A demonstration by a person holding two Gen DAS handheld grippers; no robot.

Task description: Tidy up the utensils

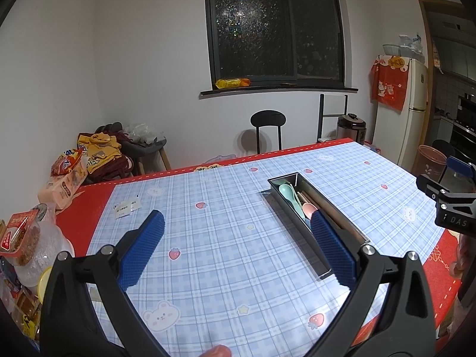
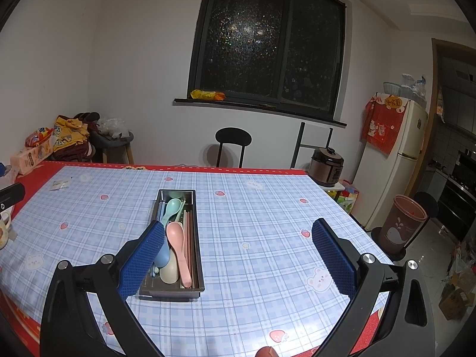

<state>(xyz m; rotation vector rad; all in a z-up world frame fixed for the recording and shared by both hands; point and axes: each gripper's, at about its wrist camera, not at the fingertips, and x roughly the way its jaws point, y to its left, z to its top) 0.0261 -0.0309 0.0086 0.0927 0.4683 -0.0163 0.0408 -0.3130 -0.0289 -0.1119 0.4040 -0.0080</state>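
Note:
A long metal utensil tray (image 2: 195, 205) (image 1: 352, 227) lies on the checked tablecloth. It holds a pink spoon (image 2: 178, 247), a mint green spoon (image 2: 172, 206) (image 1: 290, 195), a blue spoon (image 2: 163, 255), a beige spoon (image 2: 169, 272) and brown chopsticks (image 2: 188, 238) (image 1: 319, 203). My left gripper (image 1: 238, 221) is open and empty above the cloth, left of the tray. My right gripper (image 2: 238, 232) is open and empty, right of the tray, and also shows at the right edge of the left wrist view (image 1: 446, 196).
Paper slips (image 1: 126, 207) lie at the table's far left. Snack packets and a jar (image 1: 26, 238) crowd the left edge. A black chair (image 2: 233, 142), a rice cooker (image 2: 327, 165), a fridge (image 2: 395, 160) and a brown bin (image 2: 401, 226) stand beyond the table.

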